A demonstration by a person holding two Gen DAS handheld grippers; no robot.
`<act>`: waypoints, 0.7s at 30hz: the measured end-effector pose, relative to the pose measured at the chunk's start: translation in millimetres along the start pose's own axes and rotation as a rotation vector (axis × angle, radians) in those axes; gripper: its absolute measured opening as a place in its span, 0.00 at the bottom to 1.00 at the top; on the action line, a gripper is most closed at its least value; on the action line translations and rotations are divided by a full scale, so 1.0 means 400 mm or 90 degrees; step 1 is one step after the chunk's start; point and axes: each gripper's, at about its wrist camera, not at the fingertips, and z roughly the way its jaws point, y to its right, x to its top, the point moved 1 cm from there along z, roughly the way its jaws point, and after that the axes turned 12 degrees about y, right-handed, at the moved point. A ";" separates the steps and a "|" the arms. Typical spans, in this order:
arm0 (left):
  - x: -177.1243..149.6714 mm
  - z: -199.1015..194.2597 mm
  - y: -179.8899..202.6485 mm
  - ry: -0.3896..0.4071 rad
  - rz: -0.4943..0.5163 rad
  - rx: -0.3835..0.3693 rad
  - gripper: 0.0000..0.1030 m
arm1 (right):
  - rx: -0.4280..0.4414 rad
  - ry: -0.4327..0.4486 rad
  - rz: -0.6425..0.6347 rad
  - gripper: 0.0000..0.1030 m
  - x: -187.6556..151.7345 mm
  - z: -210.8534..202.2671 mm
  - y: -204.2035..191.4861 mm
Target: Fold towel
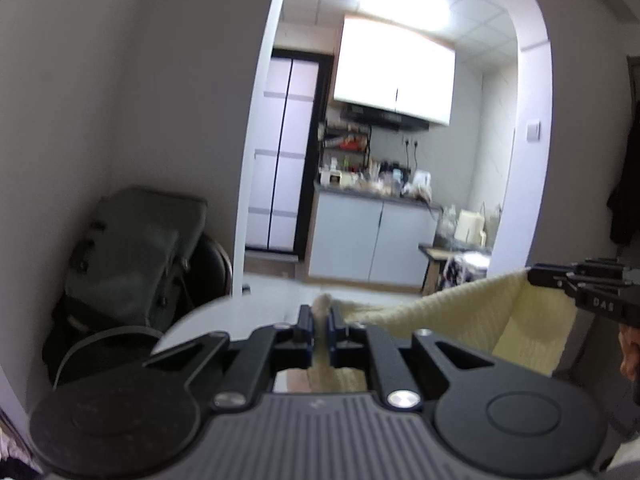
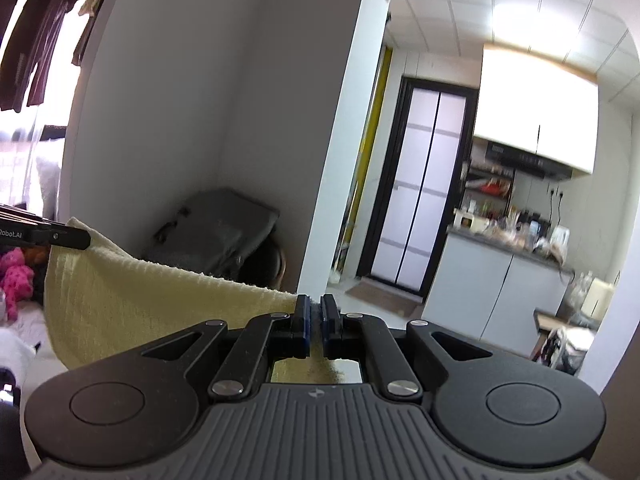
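Towel (image 2: 132, 300) stretched sideways between left gripper (image 1: 320, 330), right gripper (image 2: 315, 320).

The left tongs (image 1: 319, 326) are held level and closed on the towel (image 1: 460, 320), with only a narrow gap between the jaws. The right tongs (image 2: 315, 322) are also level and pinch the towel's other end. Both are raised in the air, side by side, well apart.
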 end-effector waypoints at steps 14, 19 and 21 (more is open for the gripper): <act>-0.158 0.002 -0.037 -0.102 -0.026 0.004 0.07 | 0.036 -0.111 0.037 0.06 -0.184 -0.034 -0.066; -0.178 0.005 -0.041 -0.115 -0.026 0.003 0.07 | 0.042 -0.123 0.041 0.06 -0.200 -0.049 -0.084; -0.185 0.003 -0.040 -0.119 -0.026 0.003 0.07 | 0.045 -0.127 0.045 0.06 -0.203 -0.054 -0.087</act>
